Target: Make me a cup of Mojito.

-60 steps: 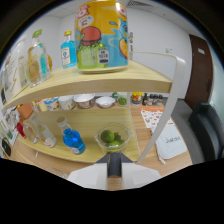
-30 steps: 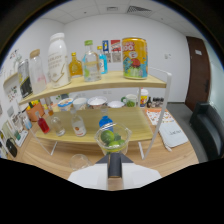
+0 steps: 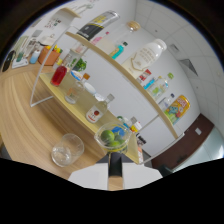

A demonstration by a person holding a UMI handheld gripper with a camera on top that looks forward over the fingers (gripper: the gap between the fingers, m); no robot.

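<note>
Tool [image 3: 114, 161] clamped on lime cup [image 3: 111, 138]

Open worktop [image 3: 30, 120] lay ahead and to one side of the jaws, broken only by an empty glass [image 3: 66, 149]. Directly ahead, a clear cup of limes [image 3: 111, 138] blocked the approach, close before the two-tier shelf [image 3: 125, 75]. Bottles and bowls crowded the lower tier, including a red-filled bottle [image 3: 59, 75]; the upper tier carried a large white bottle [image 3: 147, 54].

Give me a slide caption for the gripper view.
Gripper holds a cup of limes beside an empty glass on the table, shelves beyond.
</note>
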